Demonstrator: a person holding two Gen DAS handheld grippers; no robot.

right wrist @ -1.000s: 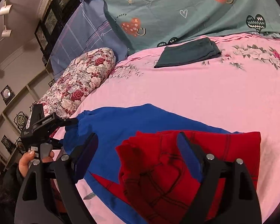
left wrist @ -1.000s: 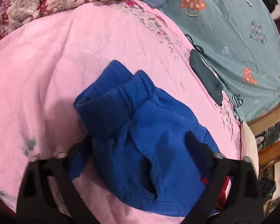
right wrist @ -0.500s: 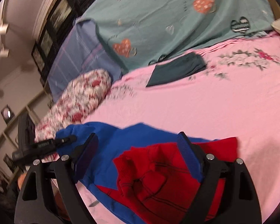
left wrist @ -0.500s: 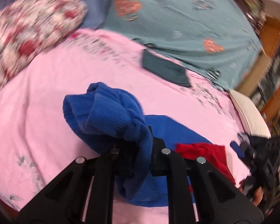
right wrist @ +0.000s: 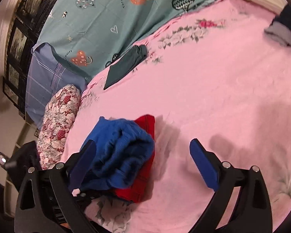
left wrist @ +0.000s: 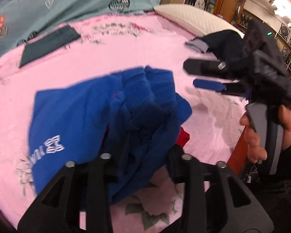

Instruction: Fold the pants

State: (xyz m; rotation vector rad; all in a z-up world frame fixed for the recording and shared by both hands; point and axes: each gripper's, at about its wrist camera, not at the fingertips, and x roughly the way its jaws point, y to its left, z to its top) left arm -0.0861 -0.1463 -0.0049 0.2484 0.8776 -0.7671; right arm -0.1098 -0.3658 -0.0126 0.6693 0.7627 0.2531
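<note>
pants (left wrist: 91, 116), blue with red parts showing at the edge, lie bunched on the pink bedsheet (left wrist: 110, 58), near the bed's front edge. in the left wrist view the ribbed cuffs are heaped on top of the flat blue body, which carries a white printed mark, and a fold of blue cloth runs down between the fingers of the left gripper (left wrist: 143, 161); the fingers look part-open with cloth between them, but motion blur hides whether they pinch it, so i cannot tell. in the right wrist view the right gripper (right wrist: 143, 155) hangs over the same bundle (right wrist: 122, 159) with its blue-padded fingers spread wide, holding nothing, the left pad beside the blue heap and the right pad over bare sheet. a folded dark green garment (right wrist: 126, 66) lies well apart, by the teal heart-print blanket (right wrist: 110, 15). a floral pillow (right wrist: 58, 122) sits near the bundle, and a white pillow (left wrist: 194, 17) and a dark garment (left wrist: 225, 42) lie at the far corner.
</note>
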